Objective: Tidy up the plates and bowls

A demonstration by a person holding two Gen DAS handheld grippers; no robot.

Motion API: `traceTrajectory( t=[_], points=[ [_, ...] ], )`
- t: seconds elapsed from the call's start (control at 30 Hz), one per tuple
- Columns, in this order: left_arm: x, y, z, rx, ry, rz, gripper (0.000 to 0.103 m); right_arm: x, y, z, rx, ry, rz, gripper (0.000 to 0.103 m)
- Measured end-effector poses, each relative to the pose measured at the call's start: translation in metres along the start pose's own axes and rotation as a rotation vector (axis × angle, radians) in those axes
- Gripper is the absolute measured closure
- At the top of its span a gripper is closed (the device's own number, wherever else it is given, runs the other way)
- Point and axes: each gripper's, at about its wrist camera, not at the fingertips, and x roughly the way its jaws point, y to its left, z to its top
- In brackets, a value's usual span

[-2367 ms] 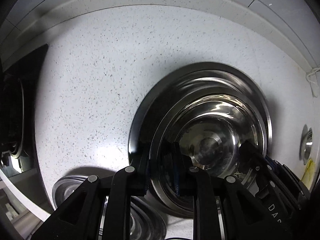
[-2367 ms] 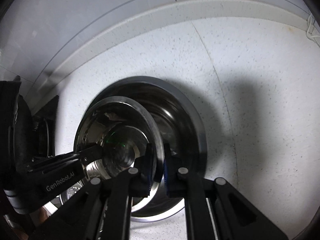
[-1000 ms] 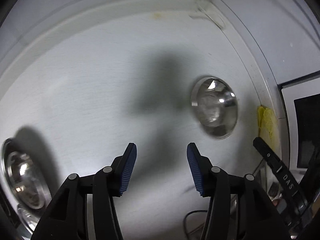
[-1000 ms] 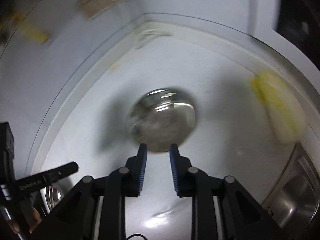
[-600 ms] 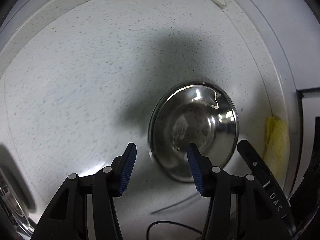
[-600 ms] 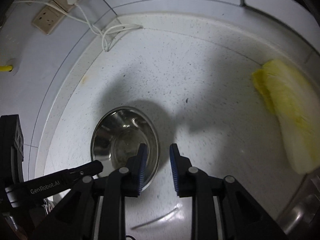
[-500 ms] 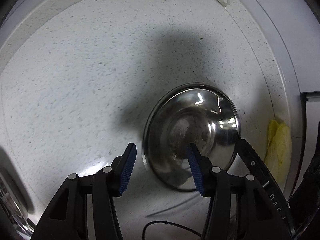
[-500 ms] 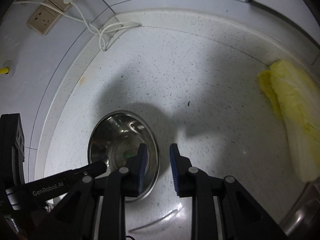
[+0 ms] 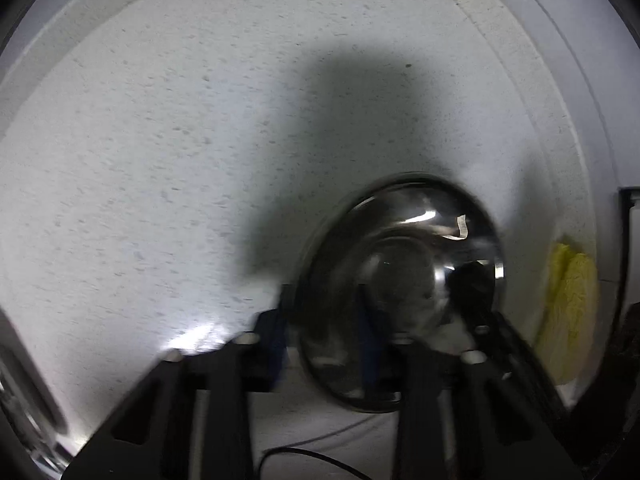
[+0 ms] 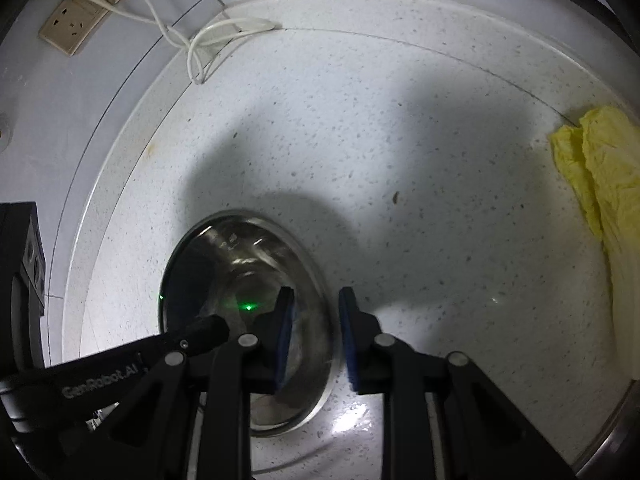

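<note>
1. I have one steel bowl [image 10: 240, 312] sitting upright on the speckled white surface [image 10: 400, 140], straight ahead of both grippers and low in both wrist views.
2. My right gripper [image 10: 314, 336] stands narrowly parted, with the bowl's near-right rim between its blue pads [image 10: 285, 332]: one pad inside the bowl, the other outside. The pads look just short of the metal, so I judge the grip is not yet made.
3. My left gripper [image 9: 324, 340] comes at the same bowl from the other side. The view is smeared by motion; one finger appears outside the bowl's left wall and the other in front of or inside it, fairly wide apart. I cannot tell whether either touches.
4. At the far lower-left edge of the left view I see a shiny curved rim [image 9: 24, 412], likely other dishware, but too blurred to count.
5. A yellow cloth [image 10: 604, 208] lies well off to the right of the right gripper, apart from the bowl.
6. My judgement: this bowl is not yet collected. Left to do: pinch the rim, lift, and carry it to the other dishes.
</note>
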Motion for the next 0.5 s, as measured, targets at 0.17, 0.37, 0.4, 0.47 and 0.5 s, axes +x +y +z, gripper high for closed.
traceTrajectory(
  t=[0.17,0.37,0.4,0.47,0.5],
  points=[
    [-0.009,0.008,-0.006,0.014,0.003,-0.015,0.09,-0.006,0.0,-0.009,-0.008,0.024,0.027,0.092],
    [-0.037,0.012,-0.028,0.033,-0.03,-0.002,0.09,-0.031,0.018,-0.027,-0.05,-0.002,0.03,0.092],
    [-0.043,0.014,-0.032,0.035,-0.041,0.001,0.09,-0.037,0.023,-0.031,-0.062,-0.009,0.032,0.092],
    [-0.055,0.019,-0.037,0.036,-0.06,0.004,0.09,-0.049,0.034,-0.039,-0.085,-0.021,0.038,0.092],
    [-0.065,0.026,-0.041,0.033,-0.072,0.005,0.09,-0.056,0.042,-0.044,-0.099,-0.026,0.043,0.092]
  ],
)
